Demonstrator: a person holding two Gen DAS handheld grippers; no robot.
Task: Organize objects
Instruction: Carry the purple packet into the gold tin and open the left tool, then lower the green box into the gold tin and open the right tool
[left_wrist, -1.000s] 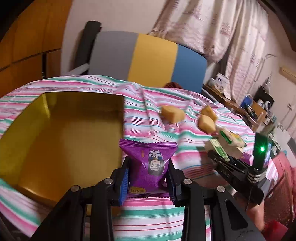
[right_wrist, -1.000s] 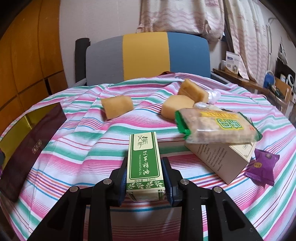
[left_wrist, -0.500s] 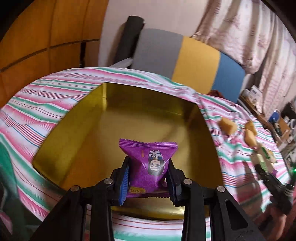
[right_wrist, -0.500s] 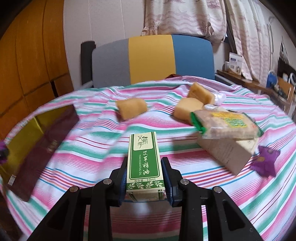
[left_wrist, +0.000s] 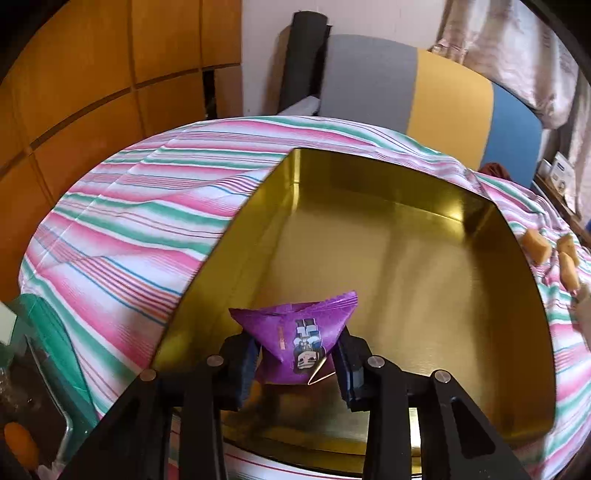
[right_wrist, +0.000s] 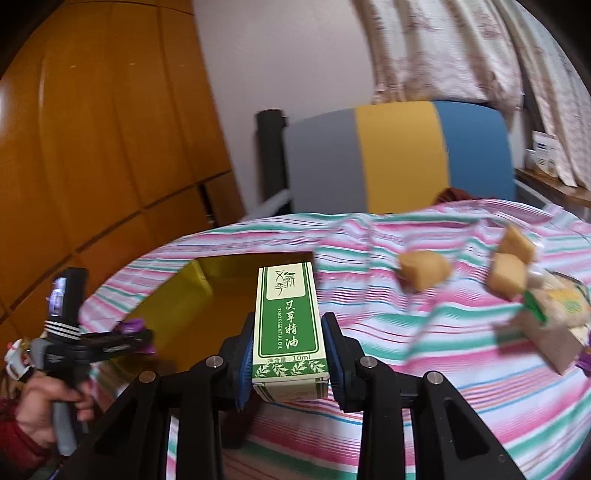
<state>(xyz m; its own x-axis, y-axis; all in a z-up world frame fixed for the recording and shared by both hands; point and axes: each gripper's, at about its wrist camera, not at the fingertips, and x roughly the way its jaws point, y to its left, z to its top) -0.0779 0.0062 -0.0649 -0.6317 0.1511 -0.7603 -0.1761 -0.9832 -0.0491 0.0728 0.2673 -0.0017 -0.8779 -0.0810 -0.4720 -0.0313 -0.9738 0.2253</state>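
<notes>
My left gripper holds a purple snack packet over the near end of the open gold tin box. The jaws look slightly parted and the packet has tipped over between them. My right gripper is shut on a green and white essential oil box, held above the striped cloth just right of the gold box. The left gripper with its purple packet also shows in the right wrist view, at the left.
Yellow wrapped cakes, a green biscuit packet on a carton and another purple packet lie on the striped tablecloth to the right. A grey, yellow and blue chair back stands behind the table.
My left gripper has moved left over the gold box and lowered; the purple packet has tipped over in the jaws. My right gripper has swung left toward the box with the oil box.
</notes>
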